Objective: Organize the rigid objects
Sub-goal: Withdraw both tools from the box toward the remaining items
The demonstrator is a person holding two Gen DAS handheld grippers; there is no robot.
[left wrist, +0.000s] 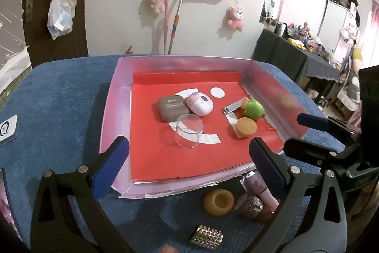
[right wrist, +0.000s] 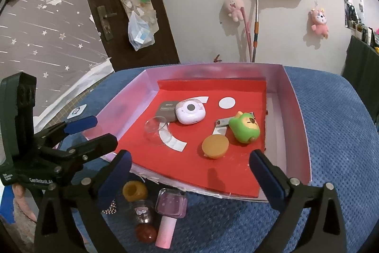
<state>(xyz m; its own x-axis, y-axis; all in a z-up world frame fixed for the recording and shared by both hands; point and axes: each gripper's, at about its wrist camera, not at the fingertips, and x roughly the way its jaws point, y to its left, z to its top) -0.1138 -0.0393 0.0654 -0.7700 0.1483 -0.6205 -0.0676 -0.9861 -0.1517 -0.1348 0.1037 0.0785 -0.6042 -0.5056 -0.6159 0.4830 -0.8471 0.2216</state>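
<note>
A pink tray point(left wrist: 111, 110) point(right wrist: 299, 110) with a red liner holds a brown case point(left wrist: 171, 107) point(right wrist: 165, 110), a pink-white case point(left wrist: 200, 103) point(right wrist: 190, 112), a clear cup point(left wrist: 188, 131) point(right wrist: 157, 131) on its side, a nail clipper point(left wrist: 233, 107) point(right wrist: 222, 122), a green toy point(left wrist: 253, 109) point(right wrist: 245, 127) and an orange lid point(left wrist: 246, 126) point(right wrist: 215, 146). My left gripper point(left wrist: 189, 165) is open and empty over the tray's near edge. My right gripper point(right wrist: 189, 172) is open and empty above the near edge too. In front of the tray lie an amber ring point(left wrist: 219, 202) point(right wrist: 134, 190), a pink lip tube point(right wrist: 167, 222), a glitter bottle point(left wrist: 248, 205) point(right wrist: 143, 217) and a studded piece point(left wrist: 206, 236).
The tray sits on a blue textured cloth point(left wrist: 59, 98) point(right wrist: 331, 134). A white device point(left wrist: 7, 129) point(right wrist: 77, 112) lies on the cloth to the left. The right gripper point(left wrist: 331, 134) shows in the left wrist view, and the left gripper point(right wrist: 78, 132) in the right wrist view.
</note>
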